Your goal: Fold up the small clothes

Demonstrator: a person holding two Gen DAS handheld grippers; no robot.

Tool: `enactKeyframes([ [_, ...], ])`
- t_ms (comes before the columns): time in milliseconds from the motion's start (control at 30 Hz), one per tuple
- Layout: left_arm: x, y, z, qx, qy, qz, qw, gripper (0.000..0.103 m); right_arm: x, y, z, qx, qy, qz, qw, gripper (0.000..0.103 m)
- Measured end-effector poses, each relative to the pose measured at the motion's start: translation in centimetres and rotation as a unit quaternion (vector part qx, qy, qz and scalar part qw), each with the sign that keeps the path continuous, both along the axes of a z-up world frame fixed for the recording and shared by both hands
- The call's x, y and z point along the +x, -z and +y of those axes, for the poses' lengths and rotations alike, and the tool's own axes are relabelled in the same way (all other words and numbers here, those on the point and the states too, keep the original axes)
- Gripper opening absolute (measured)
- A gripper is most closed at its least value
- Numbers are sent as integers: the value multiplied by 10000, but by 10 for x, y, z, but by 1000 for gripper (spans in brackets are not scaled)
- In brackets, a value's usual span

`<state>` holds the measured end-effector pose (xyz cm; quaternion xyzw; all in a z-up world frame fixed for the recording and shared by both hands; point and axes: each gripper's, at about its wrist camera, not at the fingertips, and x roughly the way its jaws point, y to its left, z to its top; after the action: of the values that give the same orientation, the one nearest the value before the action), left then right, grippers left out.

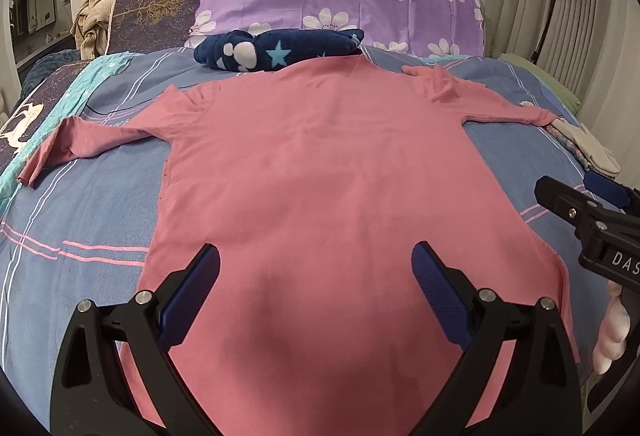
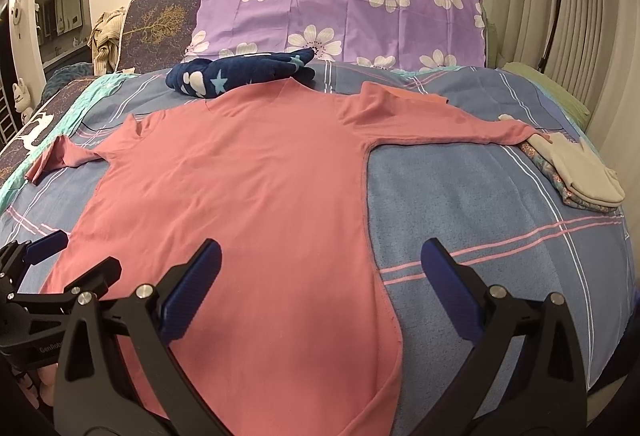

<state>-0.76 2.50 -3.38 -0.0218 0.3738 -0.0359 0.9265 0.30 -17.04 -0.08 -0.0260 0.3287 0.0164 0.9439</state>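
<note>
Both grippers, left gripper and right gripper, hover with jaws spread wide above the flat pink long-sleeved cotton shirt on the blue checked bed cover.

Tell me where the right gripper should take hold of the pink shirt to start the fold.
Probably the right sleeve cuff, approached from the right. The pink shirt lies flat, sleeves spread, and that cuff ends beside the folded clothes. The right gripper is open.
</note>
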Motion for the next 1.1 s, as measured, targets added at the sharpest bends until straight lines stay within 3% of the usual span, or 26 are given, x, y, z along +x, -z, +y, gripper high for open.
enactKeyframes([
  [233, 3, 2, 0, -4, -5, 53, 10000, 97, 0, 1, 0, -1, -51, 12, 10000, 97],
  [533, 5, 10, 6, -171, -16, 162, 9997, 89, 7, 12, -1, 280, -267, 238, 9990, 78],
  [667, 8, 11, 12, -176, -88, 172, 9997, 85, 8, 14, 2, 154, -272, 203, 9993, 77],
  [1100, 15, 3, 30, -151, -333, 55, 9993, 85, 14, 19, 1, 123, -227, 300, 9992, 77],
])
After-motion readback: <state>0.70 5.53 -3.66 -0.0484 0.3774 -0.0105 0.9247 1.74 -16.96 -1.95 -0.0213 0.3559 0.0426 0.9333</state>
